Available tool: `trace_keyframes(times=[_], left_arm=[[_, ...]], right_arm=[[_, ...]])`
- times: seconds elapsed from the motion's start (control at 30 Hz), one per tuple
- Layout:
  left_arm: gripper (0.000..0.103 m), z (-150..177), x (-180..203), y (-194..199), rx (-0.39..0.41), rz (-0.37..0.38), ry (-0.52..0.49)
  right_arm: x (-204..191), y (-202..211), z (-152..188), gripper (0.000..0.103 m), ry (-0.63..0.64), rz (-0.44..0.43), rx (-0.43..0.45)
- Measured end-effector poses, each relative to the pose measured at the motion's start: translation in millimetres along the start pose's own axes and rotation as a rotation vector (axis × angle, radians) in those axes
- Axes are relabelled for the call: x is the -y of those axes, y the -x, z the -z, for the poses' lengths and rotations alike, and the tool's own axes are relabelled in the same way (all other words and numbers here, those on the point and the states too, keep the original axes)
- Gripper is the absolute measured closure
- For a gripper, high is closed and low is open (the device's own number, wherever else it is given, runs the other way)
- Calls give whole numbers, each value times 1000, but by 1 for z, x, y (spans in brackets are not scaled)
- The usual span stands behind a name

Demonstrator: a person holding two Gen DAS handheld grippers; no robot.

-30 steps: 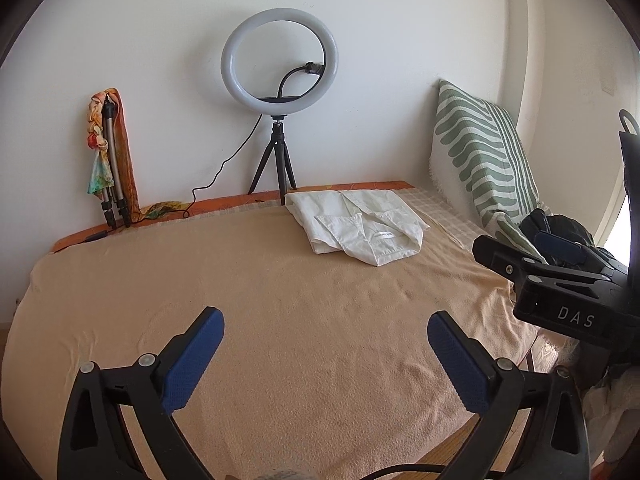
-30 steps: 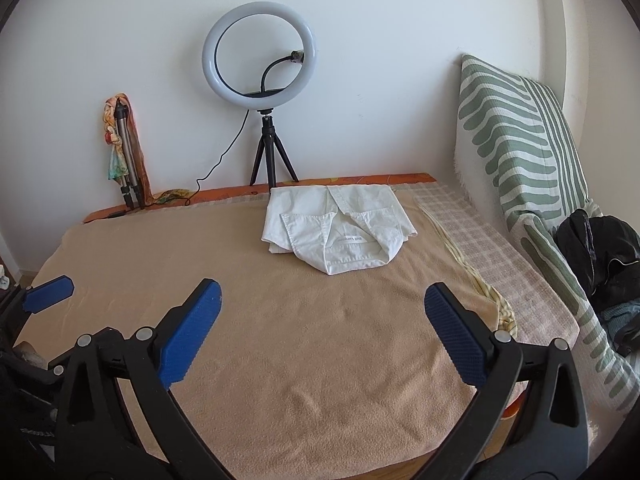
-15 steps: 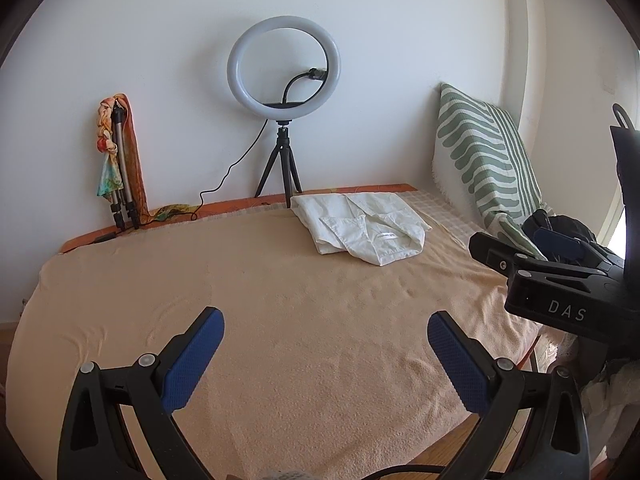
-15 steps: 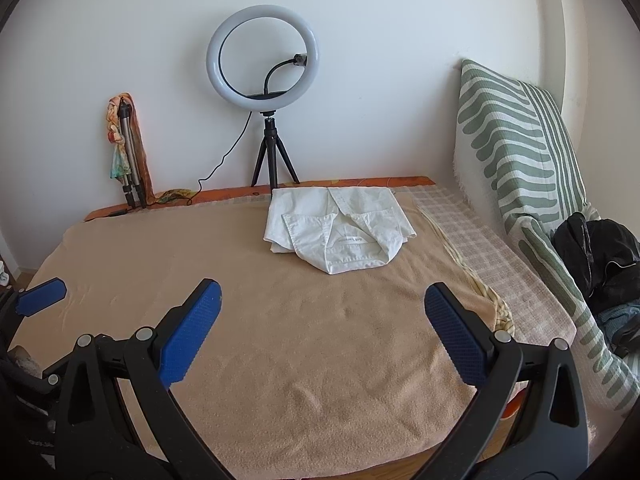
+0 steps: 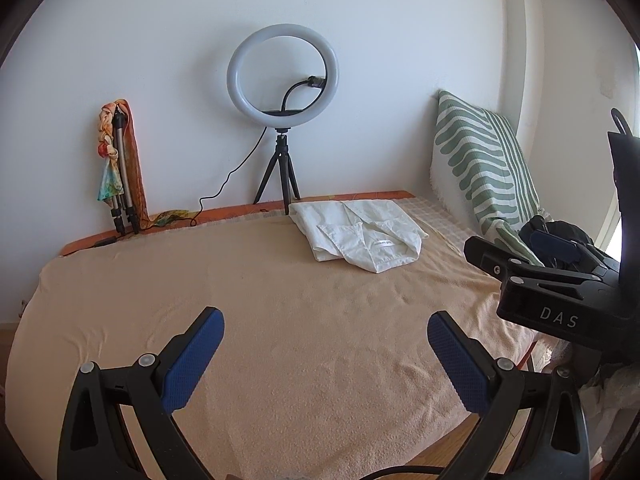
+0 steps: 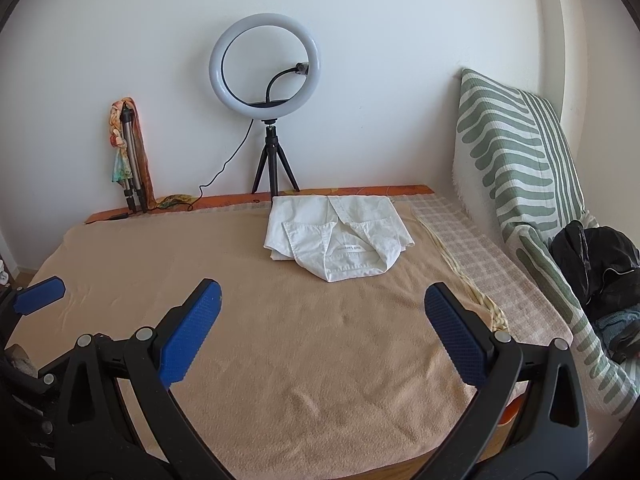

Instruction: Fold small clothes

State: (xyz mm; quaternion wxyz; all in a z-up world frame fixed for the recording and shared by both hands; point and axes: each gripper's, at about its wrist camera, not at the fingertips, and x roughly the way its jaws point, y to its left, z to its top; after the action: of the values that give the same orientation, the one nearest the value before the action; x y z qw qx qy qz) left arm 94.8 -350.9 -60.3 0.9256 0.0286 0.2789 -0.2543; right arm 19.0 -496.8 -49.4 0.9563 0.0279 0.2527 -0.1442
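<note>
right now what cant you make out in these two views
- Label print on the white shirt: too small, both views.
- Dark clothes pile: cut by the right edge, right wrist view; the right gripper hides it in the left wrist view.
- Left gripper: only one pad tip shows at the left edge, right wrist view.

We count one folded white shirt (image 6: pixel 338 240), one ring light (image 6: pixel 265 65) on its small tripod, one folded tripod (image 6: pixel 134 164) at the left wall, one striped cushion (image 6: pixel 516 152), one dark clothes heap (image 6: pixel 596 264) at right, and two grippers.
</note>
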Motion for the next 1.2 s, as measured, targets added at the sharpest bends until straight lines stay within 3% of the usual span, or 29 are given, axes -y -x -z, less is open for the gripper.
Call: trace_keyframes(times=[1.2], left_arm=[[0,5,3,-31,-44,-3,1]], right_arm=[[14,-25,11,0,-24,5,-42]])
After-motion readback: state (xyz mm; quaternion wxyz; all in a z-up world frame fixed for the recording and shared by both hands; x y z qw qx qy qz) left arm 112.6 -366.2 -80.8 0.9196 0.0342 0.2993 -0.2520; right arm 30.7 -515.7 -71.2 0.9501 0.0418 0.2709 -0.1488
